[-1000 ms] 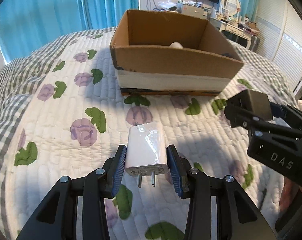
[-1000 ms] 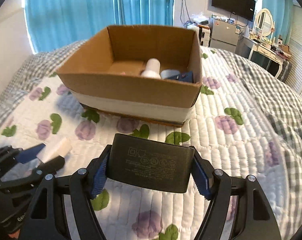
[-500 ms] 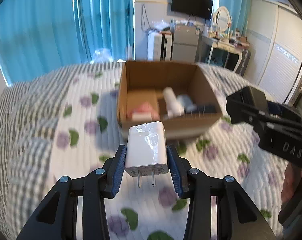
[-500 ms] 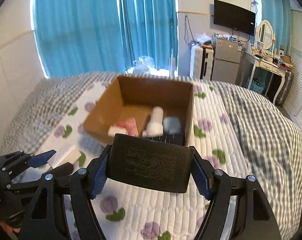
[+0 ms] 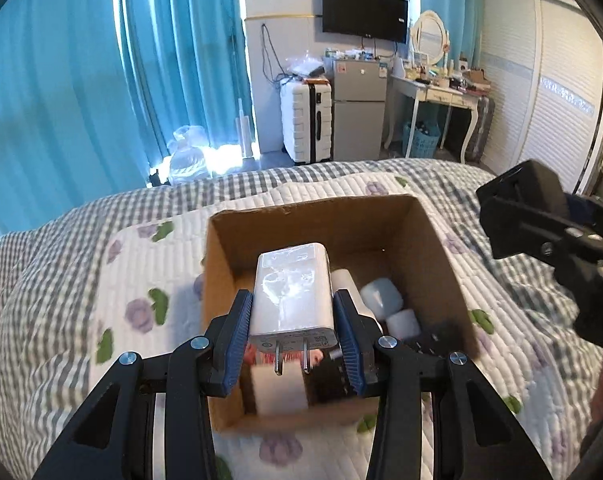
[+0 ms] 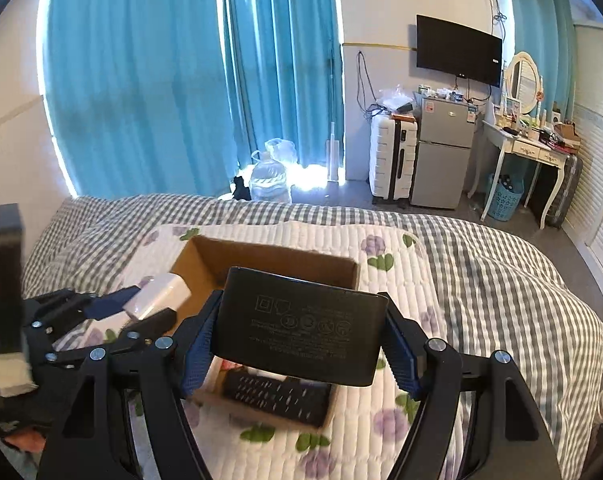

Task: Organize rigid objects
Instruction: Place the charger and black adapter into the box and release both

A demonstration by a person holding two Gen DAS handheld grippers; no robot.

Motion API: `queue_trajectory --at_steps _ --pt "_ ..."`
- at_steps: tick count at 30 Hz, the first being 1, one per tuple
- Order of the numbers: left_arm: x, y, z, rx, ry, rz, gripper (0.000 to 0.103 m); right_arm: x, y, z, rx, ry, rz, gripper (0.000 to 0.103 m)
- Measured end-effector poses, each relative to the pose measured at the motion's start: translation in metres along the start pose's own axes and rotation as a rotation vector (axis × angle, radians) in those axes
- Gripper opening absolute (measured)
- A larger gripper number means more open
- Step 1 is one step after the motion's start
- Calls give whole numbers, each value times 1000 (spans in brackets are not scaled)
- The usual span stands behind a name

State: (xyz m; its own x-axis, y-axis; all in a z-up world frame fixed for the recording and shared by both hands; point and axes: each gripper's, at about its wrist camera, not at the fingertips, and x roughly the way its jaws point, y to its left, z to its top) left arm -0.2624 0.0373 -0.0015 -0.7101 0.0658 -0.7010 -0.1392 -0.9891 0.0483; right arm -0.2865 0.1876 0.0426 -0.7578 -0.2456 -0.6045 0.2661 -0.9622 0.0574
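Note:
My left gripper [image 5: 293,328] is shut on a white plug charger [image 5: 291,288], prongs toward the camera, held above the open cardboard box [image 5: 433,240]. My right gripper [image 6: 297,332] is shut on a black power adapter [image 6: 301,320], also above the box [image 6: 269,254]. The box holds a white bottle [image 5: 345,280], a pale blue item [image 5: 381,298], a white block [image 5: 277,392], a pink item and a black remote [image 6: 277,394]. The left gripper with the charger [image 6: 157,296] shows at the left of the right wrist view; the right gripper [image 5: 541,232] shows at the right of the left wrist view.
The box sits on a bed with a floral quilt [image 5: 133,280] over a grey checked blanket [image 6: 501,280]. Beyond the bed are blue curtains [image 5: 101,80], a white suitcase [image 5: 307,120], a small fridge [image 5: 359,108] and a dressing table [image 5: 441,88].
Both grippers have risen and moved forward with their loads, from low in front of the box to above it. The box's inside now shows from above.

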Motion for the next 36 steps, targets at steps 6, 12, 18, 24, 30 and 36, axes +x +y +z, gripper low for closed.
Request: queue_trajectory --at_steps 6,12,18,24,30,36 --pt "47 -2 -1 4 42 -10 42 41 -15 0 9 26 20 72" --pt "75 -5 -10 5 84 -1 42 75 -22 -8 15 57 31 72" --pt "85 -8 -17 14 112 13 48 87 -28 -16 25 73 40 72" --pt "63 -9 -11 14 64 36 61 80 -35 -15 38 70 29 72" --pt "17 9 2 -18 -3 20 61 56 -32 -11 29 54 14 72" --pt "-12 46 7 -37 -26 85 61 47 -6 -2 -14 47 29 72"
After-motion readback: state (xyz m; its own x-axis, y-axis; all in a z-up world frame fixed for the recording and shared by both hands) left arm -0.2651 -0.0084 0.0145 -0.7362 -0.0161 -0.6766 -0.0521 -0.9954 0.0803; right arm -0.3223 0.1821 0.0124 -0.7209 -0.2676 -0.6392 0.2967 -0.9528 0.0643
